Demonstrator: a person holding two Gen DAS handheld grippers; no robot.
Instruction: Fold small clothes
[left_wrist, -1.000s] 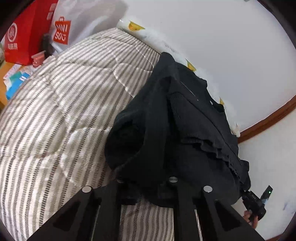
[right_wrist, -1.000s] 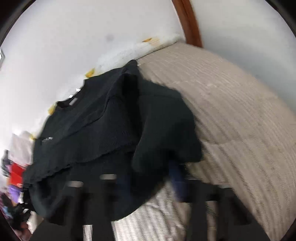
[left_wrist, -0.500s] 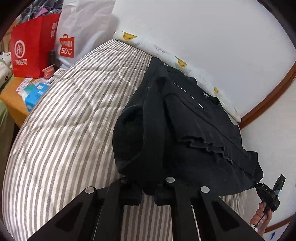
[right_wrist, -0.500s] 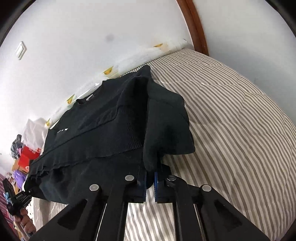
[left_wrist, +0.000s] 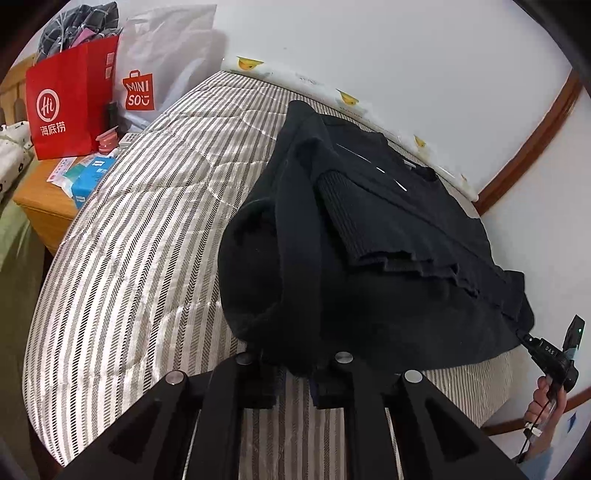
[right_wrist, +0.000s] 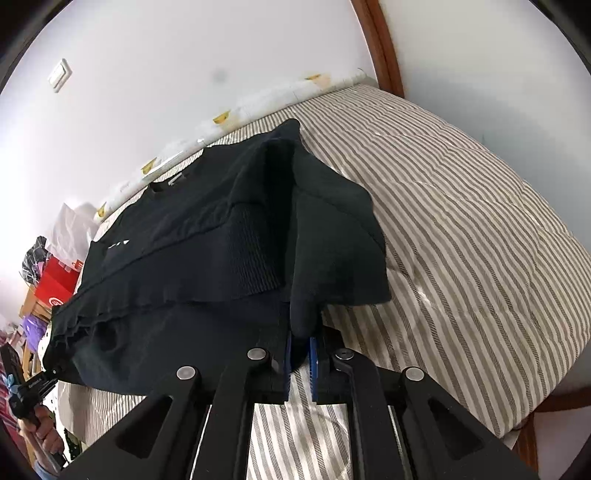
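Matt black knit sweater (left_wrist: 388, 236); sheeny striped quilted bedspread (left_wrist: 147, 229); glossy red paper bag (left_wrist: 70, 107).

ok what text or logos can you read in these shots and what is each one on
"MINI SO": white shopping bag, on its red bag-shaped logo.
"Hi" and "海底捞": red paper bag.
"DAS": right tool, as seen from the left wrist.
Print on the blue packets and the black garment's white marks: too small to read.

We find the black knit sweater (left_wrist: 388, 258) lying on the striped quilted mattress (left_wrist: 147, 229), toward the wall side. Left of the mattress stands a wooden bedside table (left_wrist: 40, 199); on it a red paper bag (left_wrist: 66, 107), a white plastic shopping bag (left_wrist: 159, 70) beside.
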